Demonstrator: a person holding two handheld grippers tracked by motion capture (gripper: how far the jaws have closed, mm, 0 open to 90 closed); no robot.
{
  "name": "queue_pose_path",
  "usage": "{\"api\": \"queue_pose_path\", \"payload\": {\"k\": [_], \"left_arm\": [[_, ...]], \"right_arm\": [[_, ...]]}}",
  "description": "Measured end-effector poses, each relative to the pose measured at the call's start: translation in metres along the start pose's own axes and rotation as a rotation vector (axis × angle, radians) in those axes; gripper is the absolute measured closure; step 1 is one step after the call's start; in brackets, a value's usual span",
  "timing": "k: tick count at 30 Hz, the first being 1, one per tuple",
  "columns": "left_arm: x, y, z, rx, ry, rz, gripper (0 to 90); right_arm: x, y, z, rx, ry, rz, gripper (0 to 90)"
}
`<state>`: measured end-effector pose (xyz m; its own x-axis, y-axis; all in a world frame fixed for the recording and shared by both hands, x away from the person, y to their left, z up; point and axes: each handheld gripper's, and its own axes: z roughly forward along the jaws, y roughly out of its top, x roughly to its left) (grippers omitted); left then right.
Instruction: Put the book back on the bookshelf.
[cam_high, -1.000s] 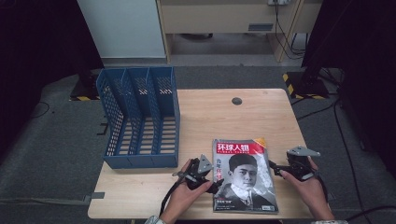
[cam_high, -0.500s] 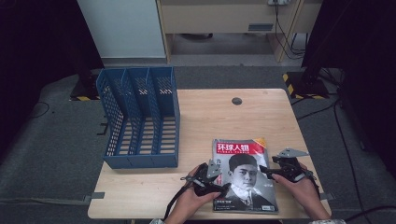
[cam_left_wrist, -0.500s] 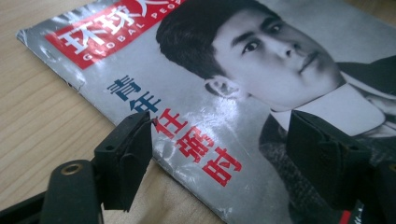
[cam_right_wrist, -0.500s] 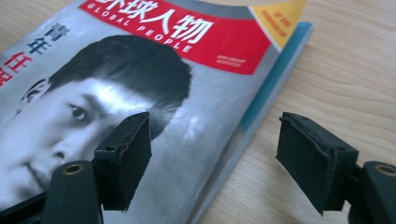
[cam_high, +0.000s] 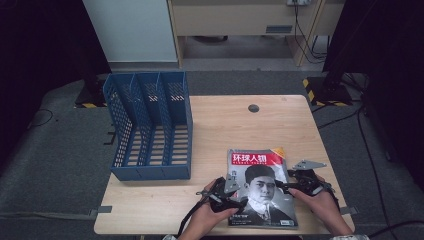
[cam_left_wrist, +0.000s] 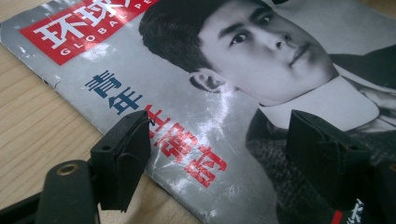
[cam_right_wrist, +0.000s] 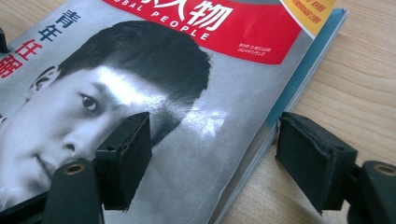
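Both hand-held grippers, left (cam_high: 239, 191) and right (cam_high: 281, 186), have moved inward over the magazine (cam_high: 260, 187), jaws narrowing but apart; straddle each edge squarely before clamping.

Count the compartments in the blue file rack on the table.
3. The blue file rack lies at the table's left side, its left, middle and right slots side by side; all look empty, away from the magazine.

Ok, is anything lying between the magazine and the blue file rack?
Nothing visible: bare table separates the magazine from the rack. Both grippers, left and right, sit at its edges.
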<state>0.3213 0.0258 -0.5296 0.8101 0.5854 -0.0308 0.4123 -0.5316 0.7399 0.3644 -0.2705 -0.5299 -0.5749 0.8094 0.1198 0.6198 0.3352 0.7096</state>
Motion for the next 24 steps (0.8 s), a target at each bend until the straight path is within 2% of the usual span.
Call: {"api": "queue_pose_path", "payload": {"k": [5, 6, 15, 17, 20, 24], "left_arm": [[-0.003, -0.002, 0.002, -0.015, 0.012, 0.004, 19.8], [-0.003, -0.003, 0.003, -0.017, 0.013, 0.004, 19.3], [-0.005, -0.003, 0.004, -0.018, 0.018, 0.006, 17.2], [-0.005, -0.003, 0.004, -0.017, 0.019, 0.007, 17.2], [-0.005, -0.003, 0.004, -0.017, 0.019, 0.008, 17.2], [-0.006, -0.002, 0.004, -0.014, 0.025, 0.010, 17.0]], "right_arm": [[0.002, 0.001, -0.003, -0.025, -0.002, 0.014, 31.3], [0.002, 0.002, -0.005, -0.035, -0.002, 0.004, 32.9], [0.005, 0.004, -0.014, -0.100, 0.028, 0.022, 40.9], [0.007, 0.005, -0.017, -0.116, 0.049, 0.041, 43.4], [0.008, 0.004, -0.019, -0.120, 0.070, 0.051, 44.4], [0.012, -0.002, -0.021, -0.076, 0.085, 0.052, 46.4]]}}
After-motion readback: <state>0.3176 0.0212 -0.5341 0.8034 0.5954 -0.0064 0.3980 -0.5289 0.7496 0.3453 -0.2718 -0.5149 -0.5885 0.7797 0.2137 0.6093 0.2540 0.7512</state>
